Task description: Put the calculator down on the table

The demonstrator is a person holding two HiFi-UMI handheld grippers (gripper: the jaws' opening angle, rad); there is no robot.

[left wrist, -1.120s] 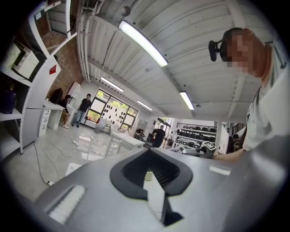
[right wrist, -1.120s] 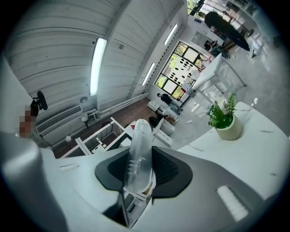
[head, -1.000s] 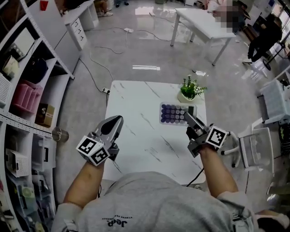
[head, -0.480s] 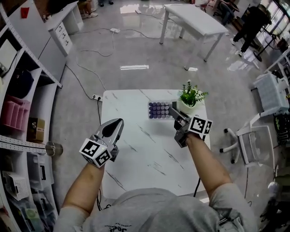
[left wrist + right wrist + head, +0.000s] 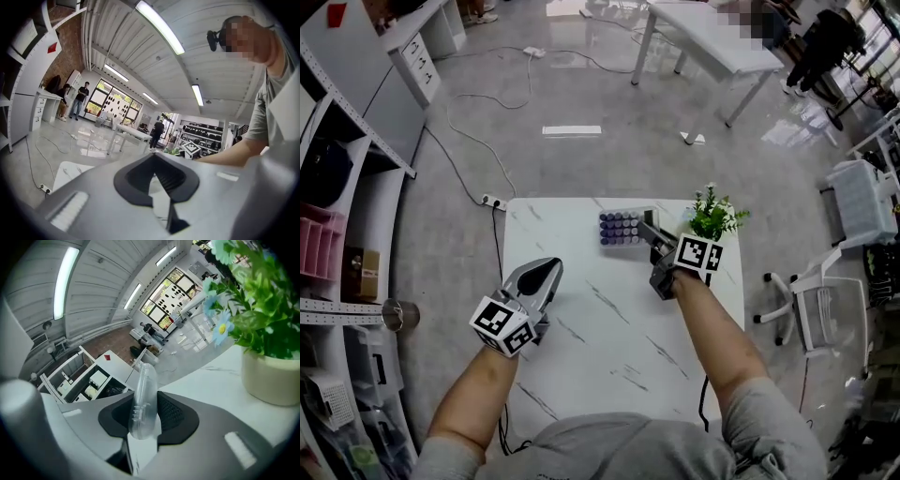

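- Right gripper (image 5: 652, 236) is clamped on the calculator (image 5: 621, 227), with its jaws pressed against the right end of the case.
- From the head view, the calculator sits close to the tabletop's (image 5: 609, 347) far edge, a little right of the middle, with its purple keys facing up. No view shows whether it touches the surface or is held just above it.
- In the right gripper view the calculator is seen edge-on, as a clear plastic rim standing up between the dark pads.
- Just to the right, a potted plant (image 5: 712, 217) stands at the far right corner of the tabletop. Its cream pot is near the right gripper but apart from it.
- Left gripper (image 5: 546, 274) hangs over the left side of the tabletop, about midway along the left edge and well apart from the calculator. Its jaws are drawn together at the tips and hold nothing.
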